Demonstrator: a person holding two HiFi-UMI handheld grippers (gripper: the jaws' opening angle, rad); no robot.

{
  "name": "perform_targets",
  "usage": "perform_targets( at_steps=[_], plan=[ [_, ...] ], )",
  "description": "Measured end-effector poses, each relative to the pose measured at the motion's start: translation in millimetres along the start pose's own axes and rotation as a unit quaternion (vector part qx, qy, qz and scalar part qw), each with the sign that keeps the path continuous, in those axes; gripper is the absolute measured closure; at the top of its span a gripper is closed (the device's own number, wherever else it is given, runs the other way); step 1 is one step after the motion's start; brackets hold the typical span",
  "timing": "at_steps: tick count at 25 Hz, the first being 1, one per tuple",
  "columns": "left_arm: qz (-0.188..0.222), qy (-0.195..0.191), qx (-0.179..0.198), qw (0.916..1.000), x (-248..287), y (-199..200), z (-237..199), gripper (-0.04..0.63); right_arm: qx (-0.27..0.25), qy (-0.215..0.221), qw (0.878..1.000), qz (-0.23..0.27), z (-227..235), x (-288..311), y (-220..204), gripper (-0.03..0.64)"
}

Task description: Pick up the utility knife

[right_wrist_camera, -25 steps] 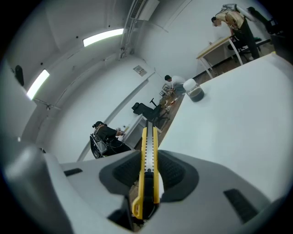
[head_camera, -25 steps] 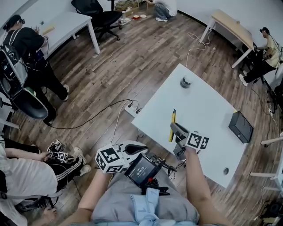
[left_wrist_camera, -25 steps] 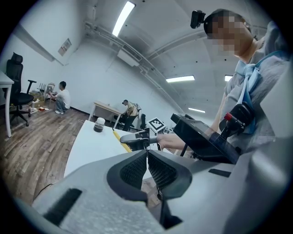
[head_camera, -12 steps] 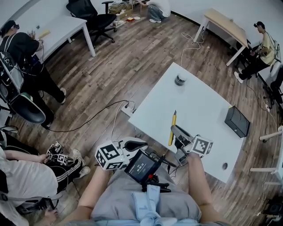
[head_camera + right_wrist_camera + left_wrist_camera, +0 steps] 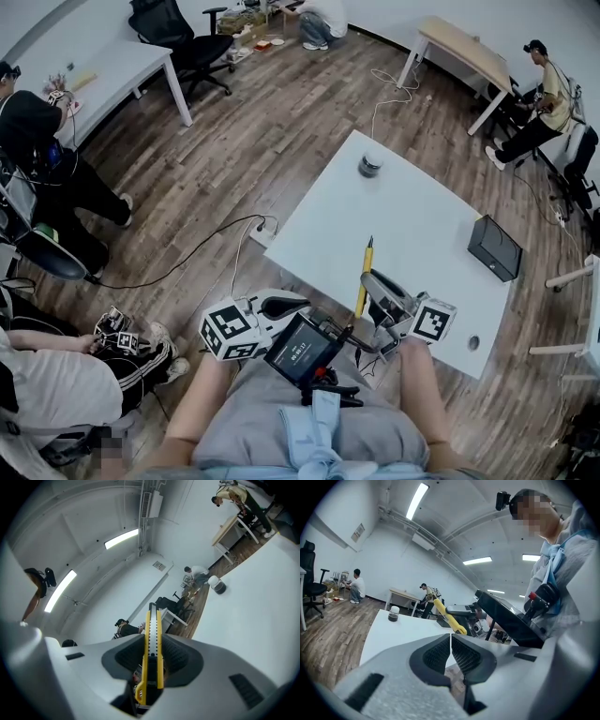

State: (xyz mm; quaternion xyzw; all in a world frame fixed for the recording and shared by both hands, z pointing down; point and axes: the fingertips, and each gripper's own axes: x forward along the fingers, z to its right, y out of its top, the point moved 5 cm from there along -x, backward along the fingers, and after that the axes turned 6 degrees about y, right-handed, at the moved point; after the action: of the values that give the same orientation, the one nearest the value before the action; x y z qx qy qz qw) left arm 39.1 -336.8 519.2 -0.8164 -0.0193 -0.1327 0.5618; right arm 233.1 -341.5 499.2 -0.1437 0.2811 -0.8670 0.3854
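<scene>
The yellow utility knife [image 5: 364, 270] is clamped between the pads of my right gripper [image 5: 372, 284], which is shut on it above the near edge of the white table [image 5: 412, 216]. In the right gripper view the knife [image 5: 152, 644] runs straight out along the jaws of the right gripper [image 5: 152, 660]. My left gripper [image 5: 281, 306] hangs over the person's lap, left of the table, shut with nothing in it. In the left gripper view its pads meet at the left gripper [image 5: 451, 651], and the knife [image 5: 447, 616] shows beyond.
A small dark jar [image 5: 369, 165] stands at the table's far end and a black box [image 5: 494, 247] at its right edge. A black device with a screen [image 5: 302, 349] sits on the person's lap. Cables lie on the wooden floor; other people and desks stand around the room.
My right gripper has risen with the knife in it and drawn a little toward the table's near edge. The left gripper has stayed in place.
</scene>
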Motion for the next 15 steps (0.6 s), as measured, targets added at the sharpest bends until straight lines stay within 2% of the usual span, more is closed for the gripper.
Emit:
perform_targets(
  at_steps=[15],
  plan=[
    [0.006, -0.005, 0.006, 0.9999, 1.8, 0.1, 10.5, 0.575, -0.023, -0.014, 1.000, 0.010, -2.0, -20.1, -0.7, 0.492]
  ],
)
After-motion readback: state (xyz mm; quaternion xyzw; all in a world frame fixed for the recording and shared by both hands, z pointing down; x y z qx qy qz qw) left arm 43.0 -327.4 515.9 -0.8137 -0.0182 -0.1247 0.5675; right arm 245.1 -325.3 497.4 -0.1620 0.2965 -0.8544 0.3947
